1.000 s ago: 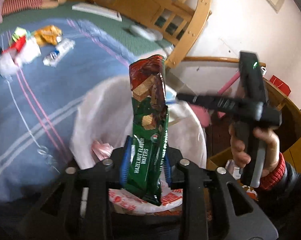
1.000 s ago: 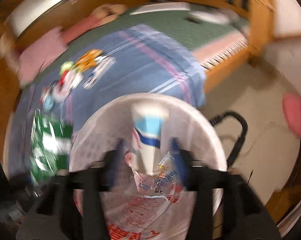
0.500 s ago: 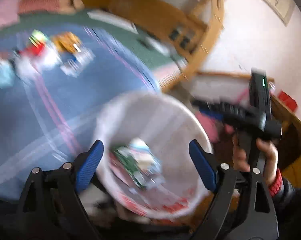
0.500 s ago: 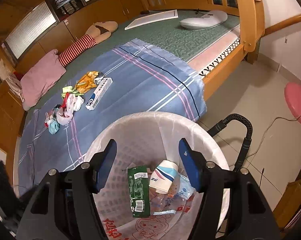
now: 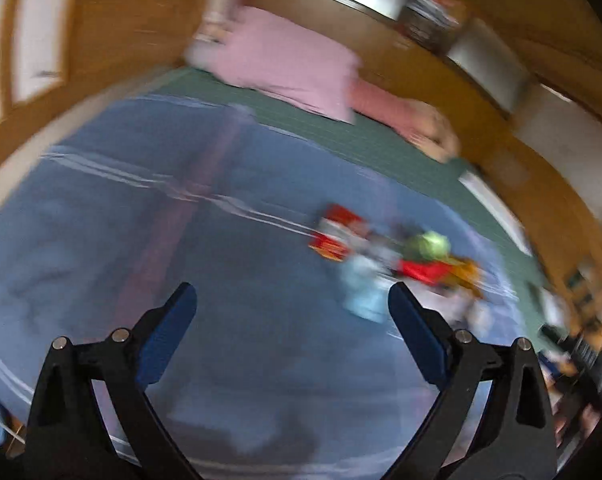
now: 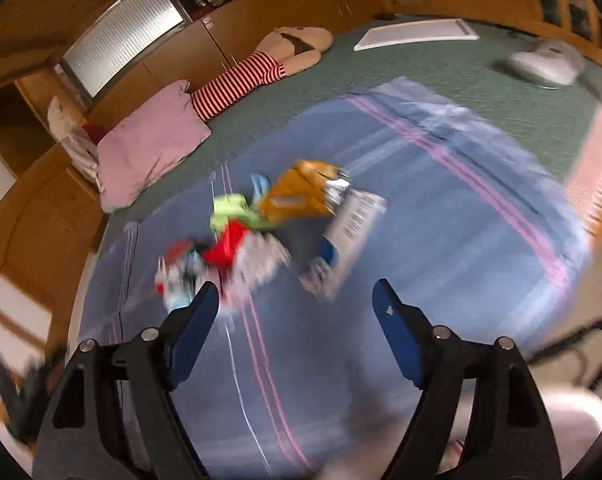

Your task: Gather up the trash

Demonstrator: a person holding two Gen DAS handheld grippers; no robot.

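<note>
Empty claws above littered bed

Left gripper [image 5: 292,300] and right gripper [image 6: 295,298] gape wide, grasping nothing, over blurred wrappers [image 6: 257,232] on the blue blanket [image 6: 441,240].

Your inventory: blue blanket [image 6: 421,248] with pink and white stripes; pink pillow [image 6: 149,148]; red-and-white striped doll [image 6: 241,84]; orange wrapper [image 6: 297,196]; green mat [image 6: 441,68]
</note>
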